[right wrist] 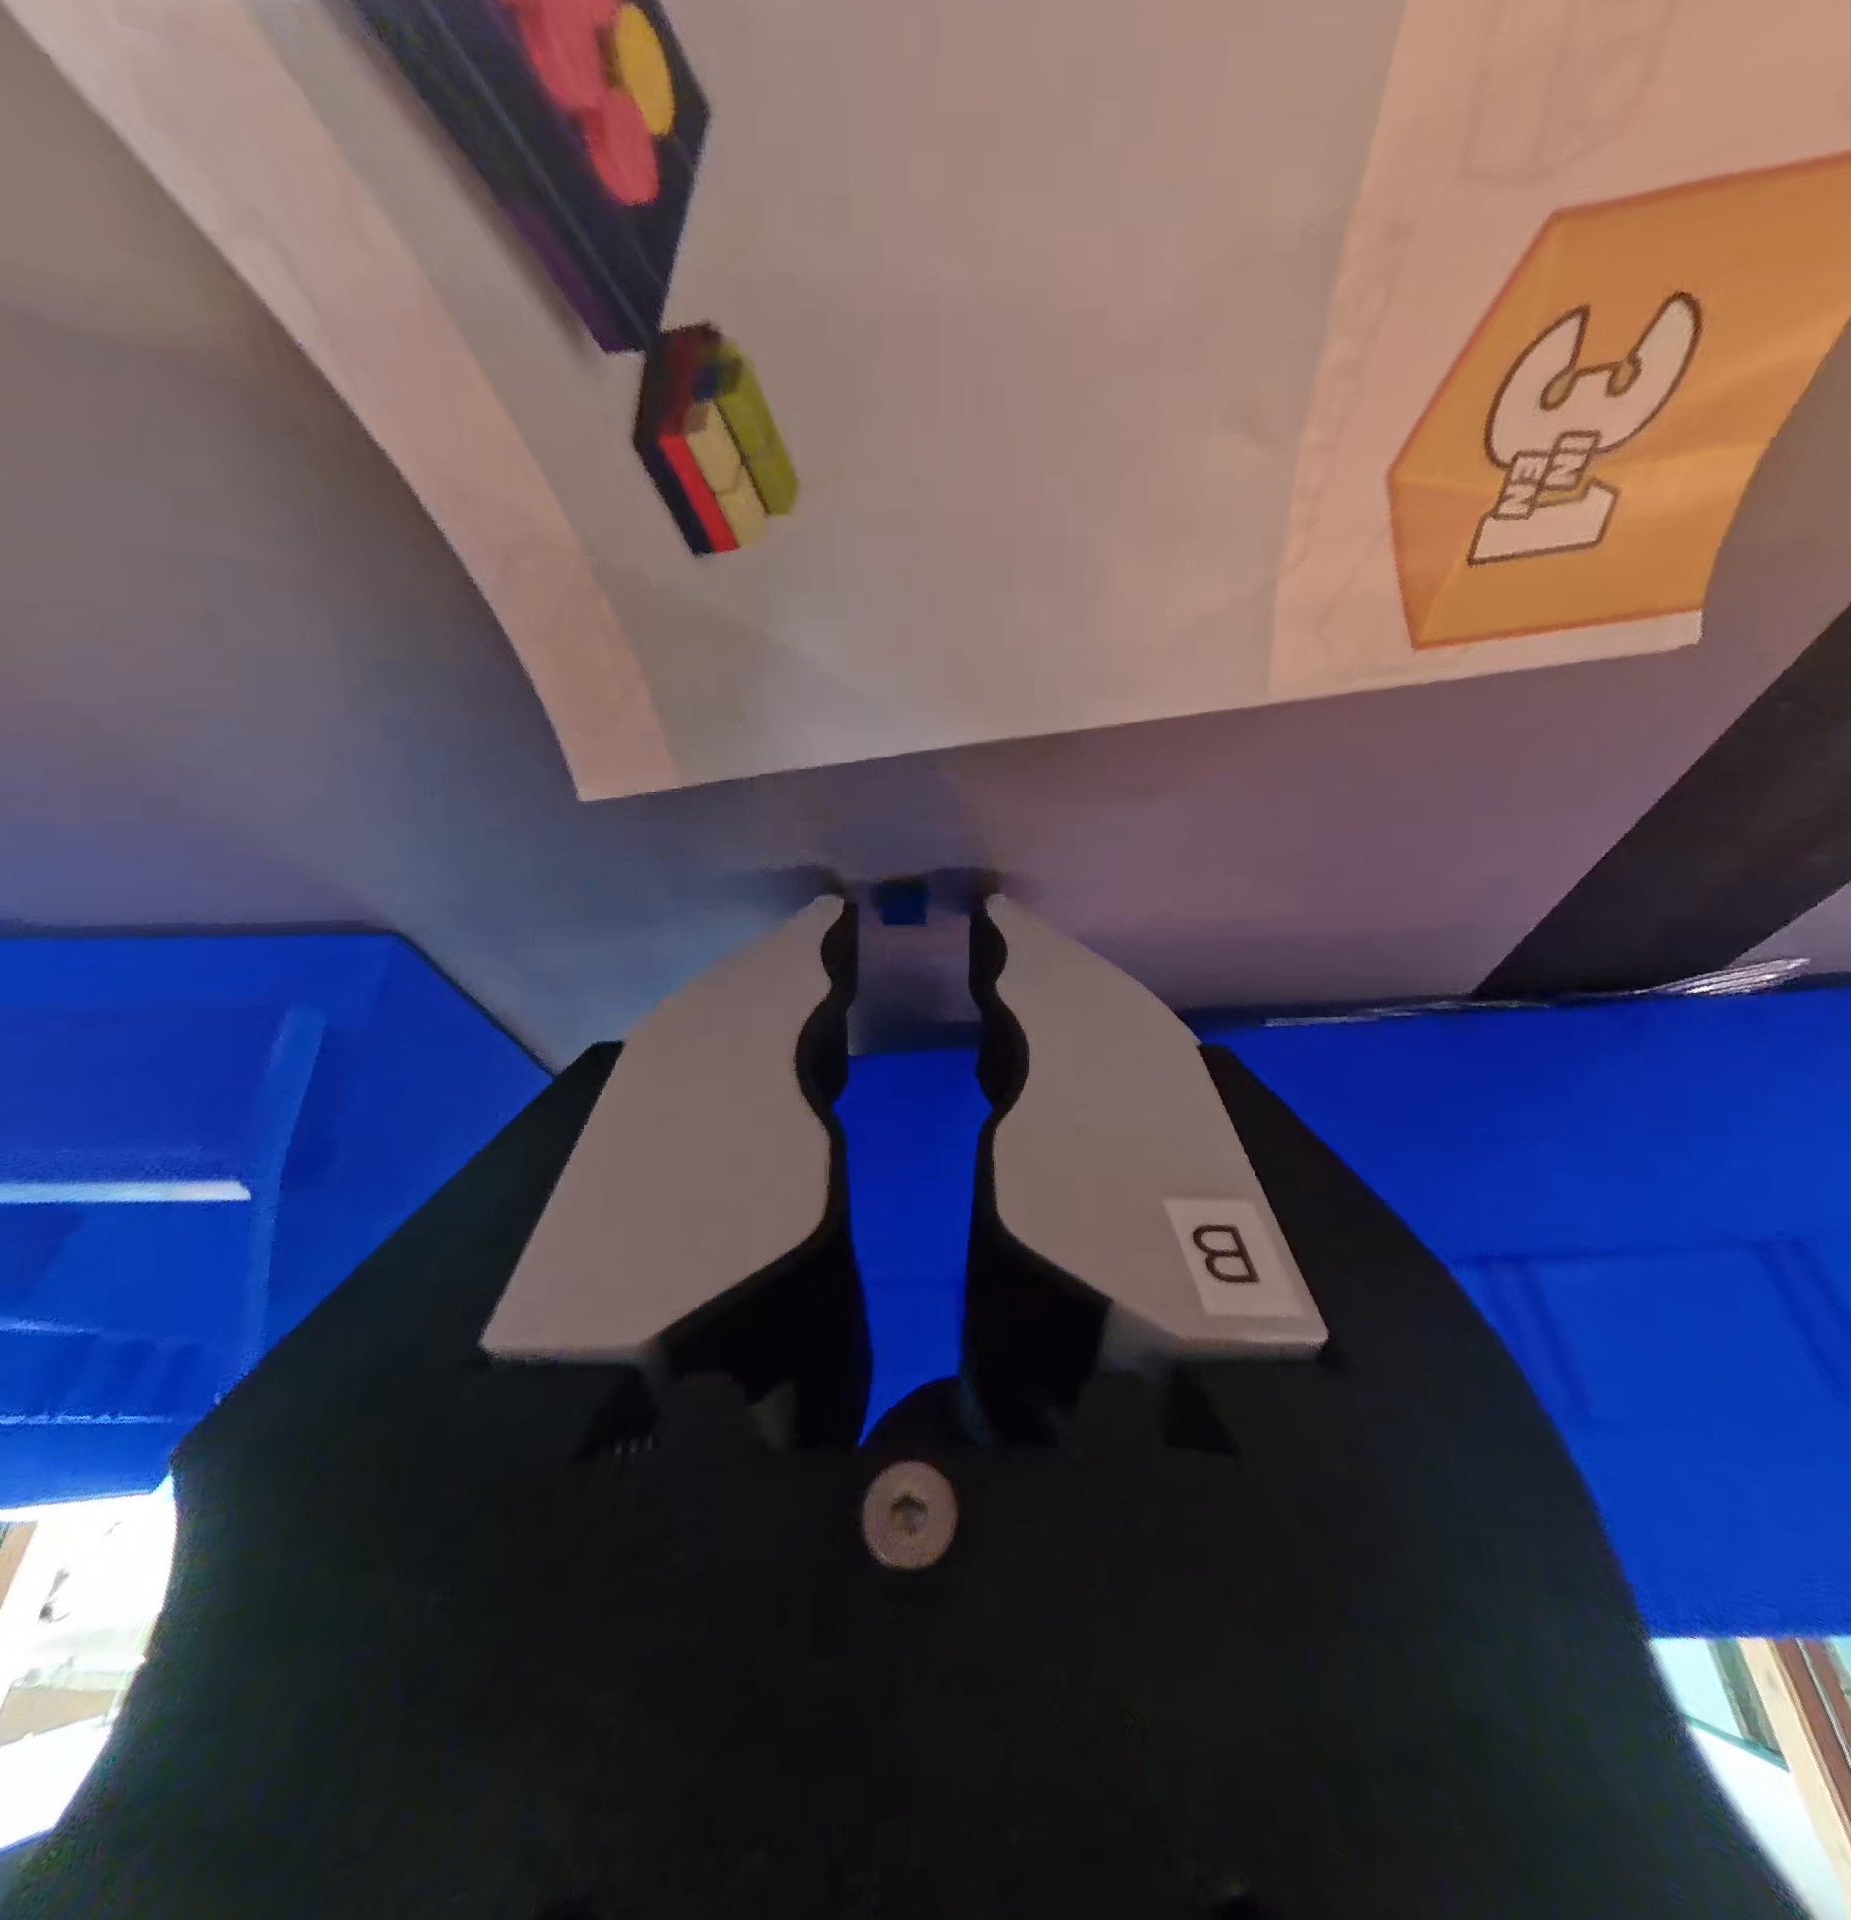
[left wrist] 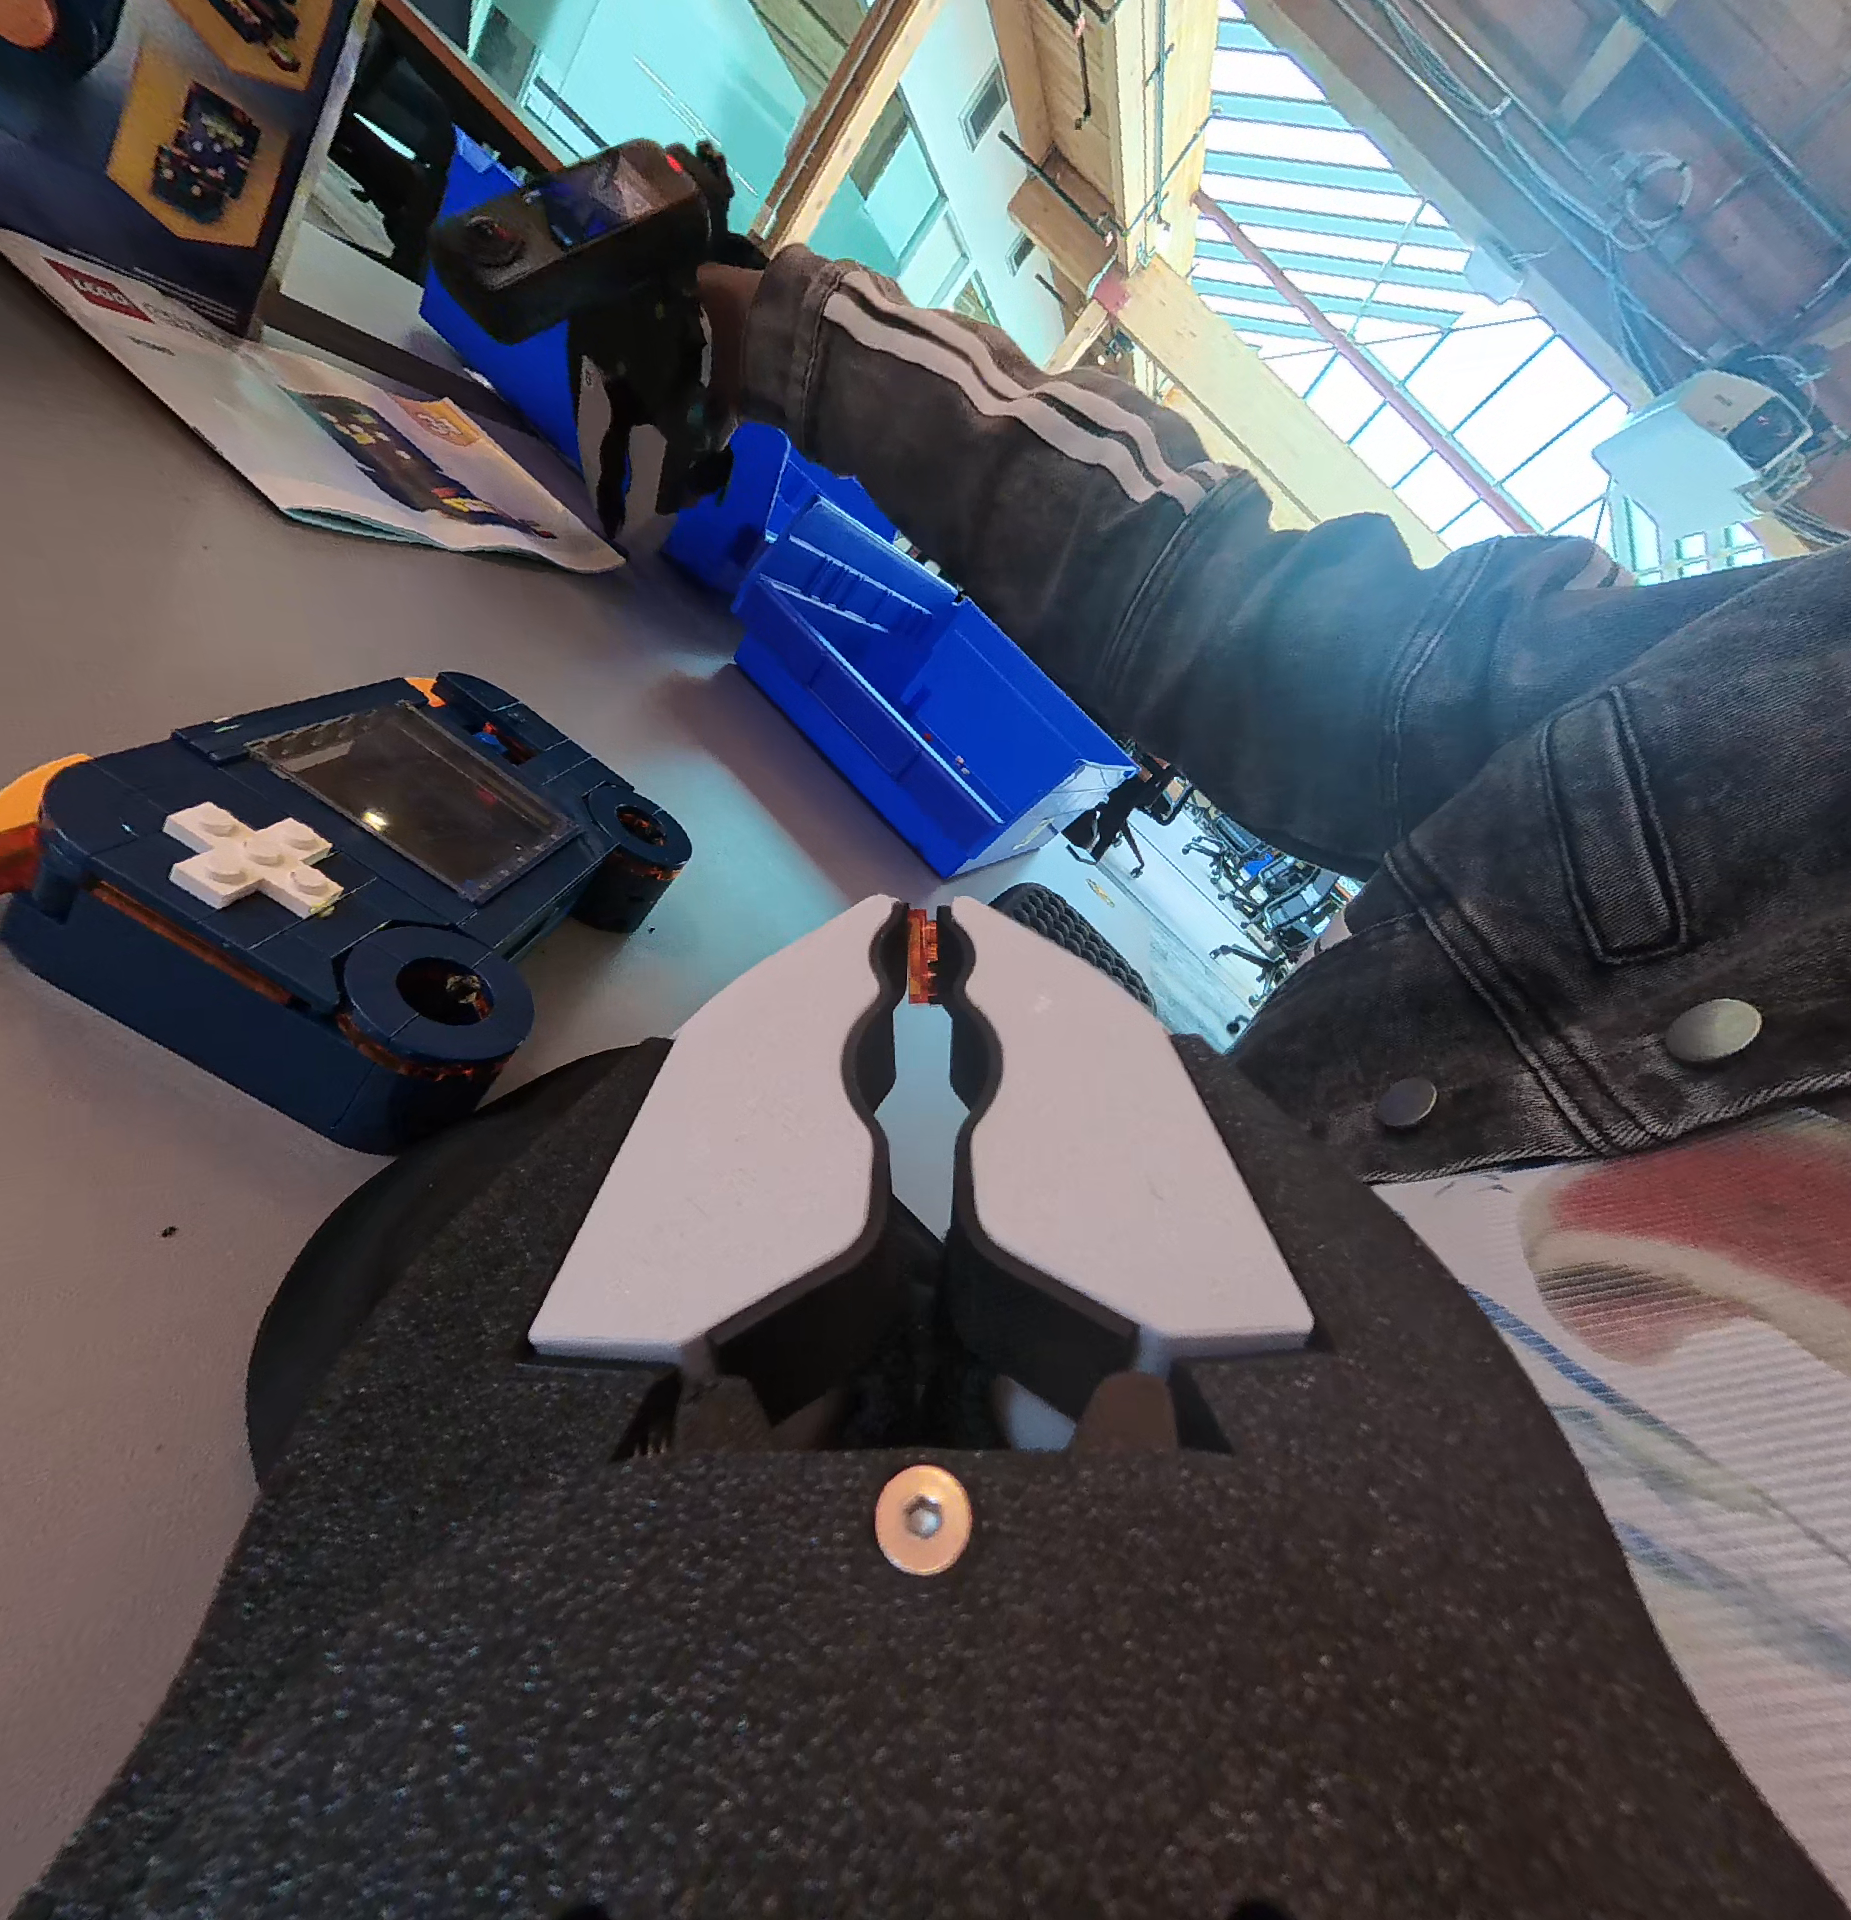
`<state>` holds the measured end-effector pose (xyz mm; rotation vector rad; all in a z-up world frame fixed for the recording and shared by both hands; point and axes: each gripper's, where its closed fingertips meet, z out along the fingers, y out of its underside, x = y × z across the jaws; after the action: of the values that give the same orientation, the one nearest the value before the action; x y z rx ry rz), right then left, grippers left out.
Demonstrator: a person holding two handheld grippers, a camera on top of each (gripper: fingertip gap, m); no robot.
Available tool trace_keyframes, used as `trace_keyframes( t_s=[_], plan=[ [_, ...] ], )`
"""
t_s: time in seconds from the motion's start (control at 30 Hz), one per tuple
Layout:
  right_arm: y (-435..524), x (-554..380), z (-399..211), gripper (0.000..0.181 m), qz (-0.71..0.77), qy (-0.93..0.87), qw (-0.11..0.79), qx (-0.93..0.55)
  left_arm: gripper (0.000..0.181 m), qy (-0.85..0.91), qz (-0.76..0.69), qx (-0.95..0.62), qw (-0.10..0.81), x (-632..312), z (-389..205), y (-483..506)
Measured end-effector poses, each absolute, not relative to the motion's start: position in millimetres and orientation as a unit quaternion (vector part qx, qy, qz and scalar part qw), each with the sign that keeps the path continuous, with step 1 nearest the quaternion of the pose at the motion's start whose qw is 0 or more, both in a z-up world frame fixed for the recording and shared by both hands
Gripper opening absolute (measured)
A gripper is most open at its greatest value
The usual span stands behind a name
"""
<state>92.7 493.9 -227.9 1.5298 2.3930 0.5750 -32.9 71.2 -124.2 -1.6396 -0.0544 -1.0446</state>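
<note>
My left gripper (left wrist: 922, 920) is shut on a small clear orange brick piece (left wrist: 921, 966), held above the grey table (left wrist: 121, 1299). A dark blue brick-built handheld console (left wrist: 308, 883) with a white cross pad and clear screen lies to its left. My right gripper (right wrist: 913, 906) is open, its tips down at the table on either side of a tiny blue brick (right wrist: 898, 902), just short of the open instruction booklet (right wrist: 1004, 416). The right gripper also shows in the left wrist view (left wrist: 630, 478), beside the booklet (left wrist: 381, 447).
Blue plastic bins (left wrist: 900, 707) stand in a row behind the console; they also show in the right wrist view (right wrist: 1523, 1247). A printed box (left wrist: 173, 135) stands at the far left. A black tyre piece (left wrist: 1077, 935) lies near my left fingertips. A person's dark denim sleeve (left wrist: 1212, 540) crosses above. Left tips to right tips: about 45 cm. The dark blue brick-built handheld console (left wrist: 308, 883) lies some 10 cm from my left tips, 40 cm from my right tips.
</note>
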Motion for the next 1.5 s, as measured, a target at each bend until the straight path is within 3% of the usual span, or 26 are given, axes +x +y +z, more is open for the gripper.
trace_keyframes(
  t_s=[0.13, 0.37, 0.5, 0.67, 0.87, 1.17, 1.23, 1.5],
  plan=[
    [495, 94, -228, 0.008, 0.209, 0.819, 0.132, 0.519, 0.004, -0.028, -0.451, -0.694, 0.561, -34, -124, 71],
    [493, 93, -226, 0.008, 0.214, 0.819, 0.111, 0.521, 0.004, -0.025, -0.453, -0.690, 0.564, -34, -123, 71],
    [475, 70, -198, 0.008, 0.166, 0.826, 0.004, 0.538, 0.004, -0.020, -0.452, -0.689, 0.565, -33, -122, 70],
    [416, 50, -115, 0.007, 0.001, 0.804, -0.166, 0.570, 0.004, -0.015, -0.451, -0.685, 0.572, -32, -120, 68],
    [364, 122, -36, 0.008, -0.054, 0.751, -0.272, 0.599, 0.004, -0.005, -0.442, -0.677, 0.589, -32, -116, 65],
    [342, 247, -96, 0.008, -0.046, 0.674, -0.220, 0.704, 0.004, 0.028, -0.414, -0.687, 0.596, -24, -114, 63],
    [341, 256, -110, 0.020, -0.057, 0.665, -0.224, 0.710, 0.004, 0.034, -0.406, -0.687, 0.602, -24, -113, 62],
    [345, 268, -112, 0.043, -0.061, 0.658, -0.276, 0.698, 0.004, 0.036, -0.393, -0.686, 0.612, -25, -112, 60]
  ],
)
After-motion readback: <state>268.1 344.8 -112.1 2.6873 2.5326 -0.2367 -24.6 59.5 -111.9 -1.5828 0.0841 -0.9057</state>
